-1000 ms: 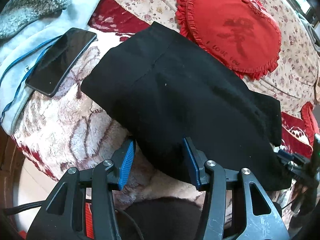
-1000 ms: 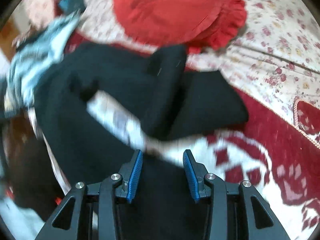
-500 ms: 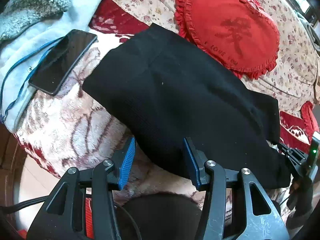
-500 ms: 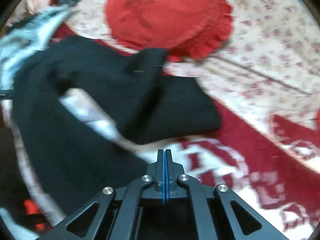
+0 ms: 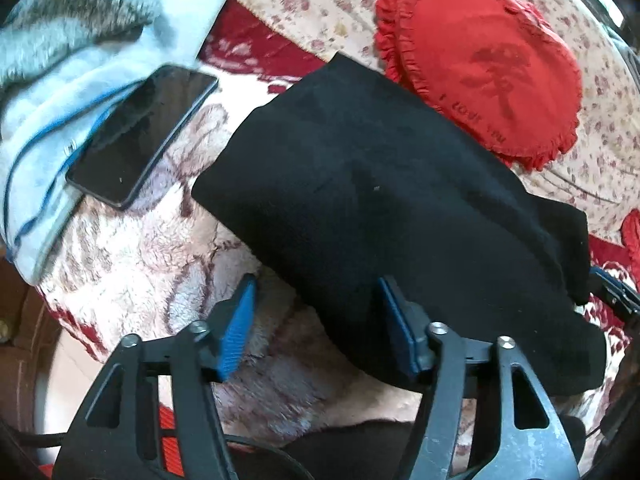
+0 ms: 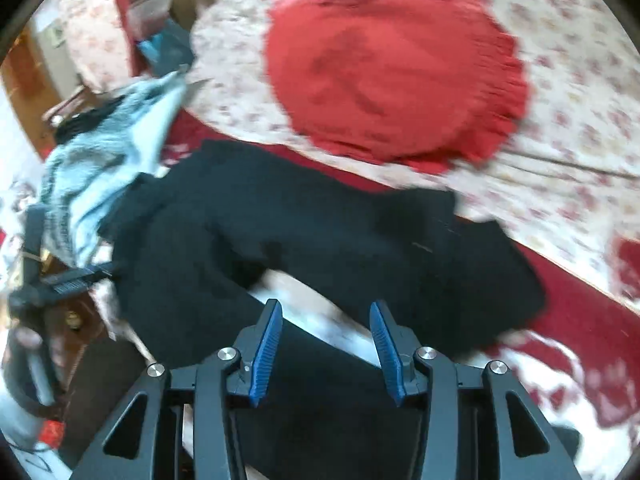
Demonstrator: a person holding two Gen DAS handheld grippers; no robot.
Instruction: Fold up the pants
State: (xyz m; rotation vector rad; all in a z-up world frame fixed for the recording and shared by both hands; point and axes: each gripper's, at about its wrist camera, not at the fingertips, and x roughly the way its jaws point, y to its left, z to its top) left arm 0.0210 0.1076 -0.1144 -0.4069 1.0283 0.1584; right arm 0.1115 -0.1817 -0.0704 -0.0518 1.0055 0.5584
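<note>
The black pants (image 5: pixel 380 200) lie folded into a thick band on the fuzzy cream and red blanket (image 5: pixel 132 276). My left gripper (image 5: pixel 316 280) hovers at their near edge with its jaws opening. The cloth's edge lies between the blue pads (image 5: pixel 236 328), which do not press on it. In the right wrist view the pants (image 6: pixel 320 232) spread across the middle, blurred. My right gripper (image 6: pixel 325 305) is just above them, its jaws opening, with nothing gripped. A pale strip of blanket shows between its fingers.
A black phone (image 5: pixel 140 136) rests on a light blue fleece garment (image 5: pixel 80 60) at the left. A red heart-shaped cushion (image 5: pixel 480 60) lies behind the pants on the floral sheet (image 5: pixel 320 8). The bed's edge and the floor are at the lower left.
The left jaws have spread wider at the pants' edge. The right gripper snapped shut half a second ago, has reopened, and has drawn back from the pants.
</note>
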